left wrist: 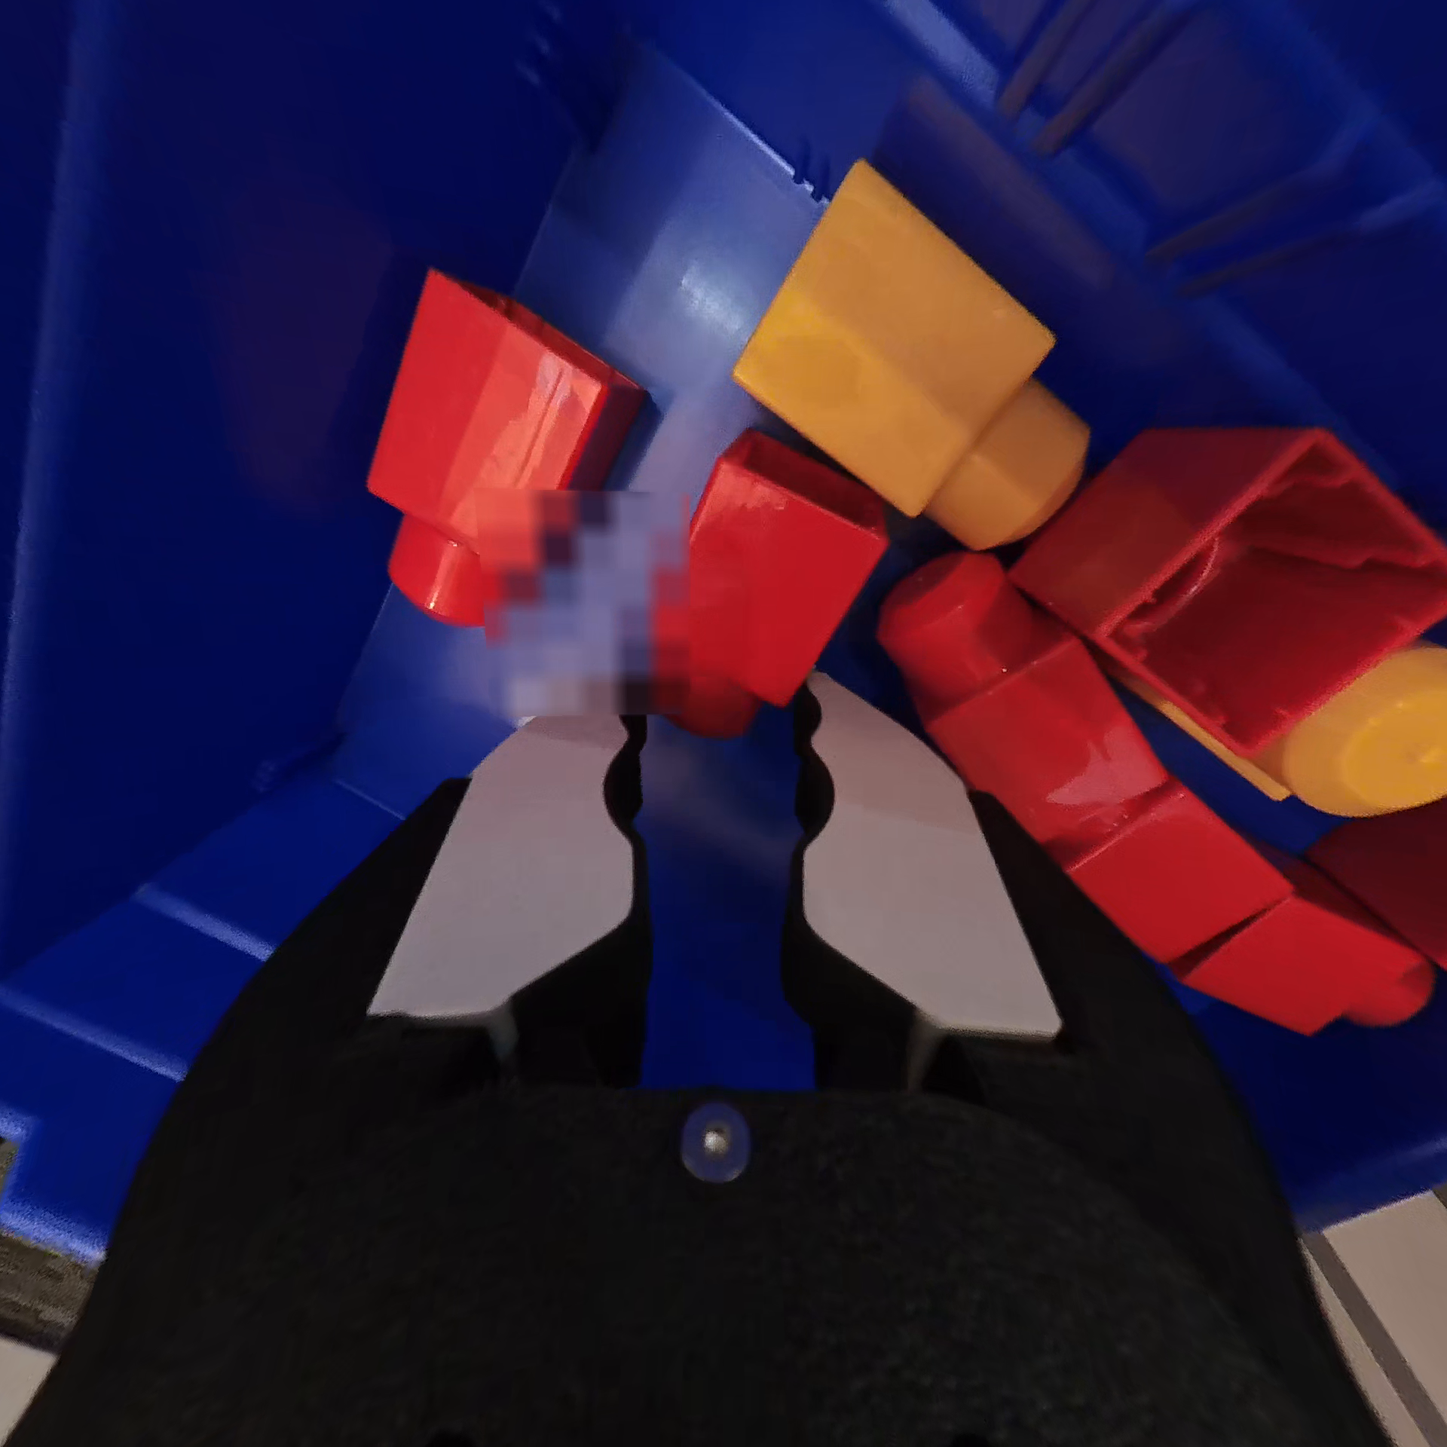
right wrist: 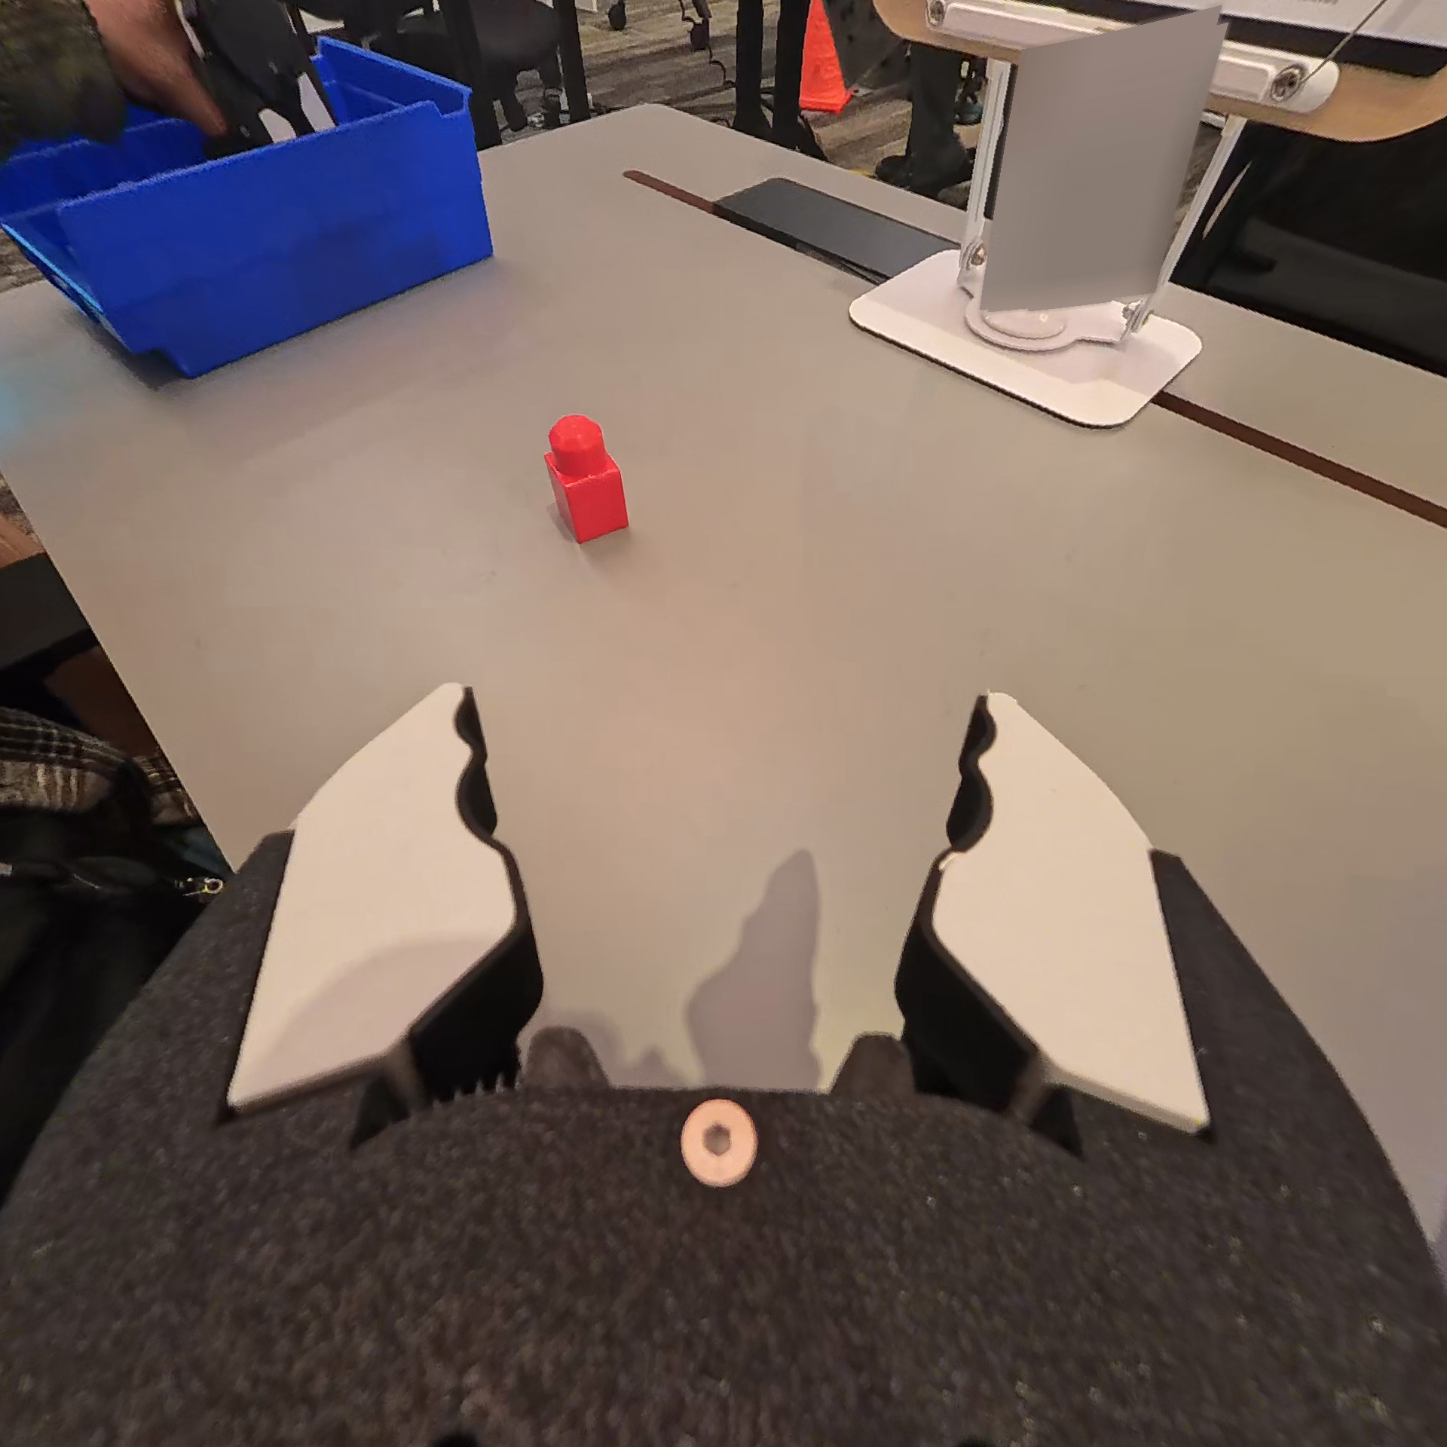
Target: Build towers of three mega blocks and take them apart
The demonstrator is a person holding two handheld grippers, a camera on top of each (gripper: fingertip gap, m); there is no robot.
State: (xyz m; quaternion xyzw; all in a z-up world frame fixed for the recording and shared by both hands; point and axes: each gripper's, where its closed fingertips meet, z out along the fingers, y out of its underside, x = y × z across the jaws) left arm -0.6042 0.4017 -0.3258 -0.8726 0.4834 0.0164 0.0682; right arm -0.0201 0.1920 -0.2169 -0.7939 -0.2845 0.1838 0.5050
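Right gripper, spread wide w/ nothing between, hangs over grey table; chair legs and orange cone far behind. One red block stands upright mid-table. Far left, blue bin holds red and yellow blocks; left gripper inside, slightly parted, tips at a red block's peg, grip unclear.

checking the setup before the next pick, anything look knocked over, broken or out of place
Nothing stands out. One red block stands upright alone on the grey table; the rest lie jumbled on their sides in the blue bin, as loose blocks would.
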